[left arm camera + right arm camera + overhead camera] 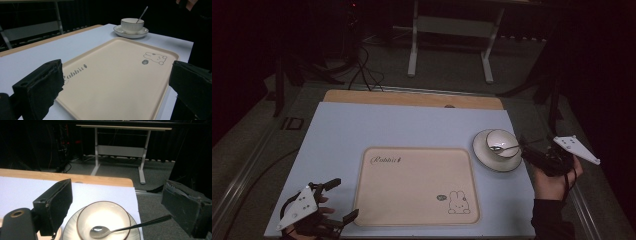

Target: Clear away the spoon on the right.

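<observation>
Between the right gripper's [120, 200] parted fingers [57, 202], perhaps untouched, the spoon [125, 228].

Dark room, dim light. Grey carpeted floor [447, 80]. White-framed table [451, 30] stands beyond the worktable's far edge. Black cables [364, 70] trail across floor, far left.

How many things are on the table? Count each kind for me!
Tray: 1
Bowl: 1
Saucer: 1
Spoon: 1
Total: 4 things. The spoon sits in the bowl, and the bowl sits on the saucer, beside the tray.
</observation>
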`<state>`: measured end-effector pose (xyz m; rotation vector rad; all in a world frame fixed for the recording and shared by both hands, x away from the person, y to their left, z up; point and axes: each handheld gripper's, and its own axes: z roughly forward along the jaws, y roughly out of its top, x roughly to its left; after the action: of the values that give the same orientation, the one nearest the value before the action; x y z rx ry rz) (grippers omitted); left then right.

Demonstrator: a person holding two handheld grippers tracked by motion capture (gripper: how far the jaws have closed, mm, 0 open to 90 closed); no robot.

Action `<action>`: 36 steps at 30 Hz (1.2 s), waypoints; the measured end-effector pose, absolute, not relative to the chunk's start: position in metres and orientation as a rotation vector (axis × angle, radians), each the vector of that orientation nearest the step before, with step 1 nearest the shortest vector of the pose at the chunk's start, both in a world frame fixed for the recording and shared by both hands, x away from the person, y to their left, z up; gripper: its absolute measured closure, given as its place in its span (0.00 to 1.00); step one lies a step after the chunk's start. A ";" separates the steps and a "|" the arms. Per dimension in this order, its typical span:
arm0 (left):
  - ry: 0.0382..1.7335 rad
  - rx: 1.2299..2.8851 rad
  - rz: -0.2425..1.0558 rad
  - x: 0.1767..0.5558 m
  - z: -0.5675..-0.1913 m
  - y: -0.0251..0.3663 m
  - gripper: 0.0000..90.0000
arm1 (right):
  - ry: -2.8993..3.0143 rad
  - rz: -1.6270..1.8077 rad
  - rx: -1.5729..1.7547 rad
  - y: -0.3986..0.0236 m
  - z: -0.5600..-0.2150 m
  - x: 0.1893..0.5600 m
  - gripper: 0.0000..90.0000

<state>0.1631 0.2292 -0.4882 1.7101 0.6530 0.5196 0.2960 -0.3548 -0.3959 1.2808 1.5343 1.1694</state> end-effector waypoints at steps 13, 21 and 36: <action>0.655 1.710 0.519 0.163 -0.489 0.229 0.00 | 1.543 1.221 1.353 -0.382 -0.415 0.313 0.15; 0.651 1.720 0.519 0.164 -0.489 0.229 0.00 | 1.502 1.200 1.465 -0.401 -0.427 0.320 0.21; 0.643 1.735 0.523 0.163 -0.490 0.226 0.00 | 1.484 1.335 1.679 -0.438 -0.443 0.346 0.27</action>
<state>0.1633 0.2260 -0.4900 1.7346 0.6429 0.5227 0.3457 -0.4380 -0.4425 1.6789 1.4838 1.3353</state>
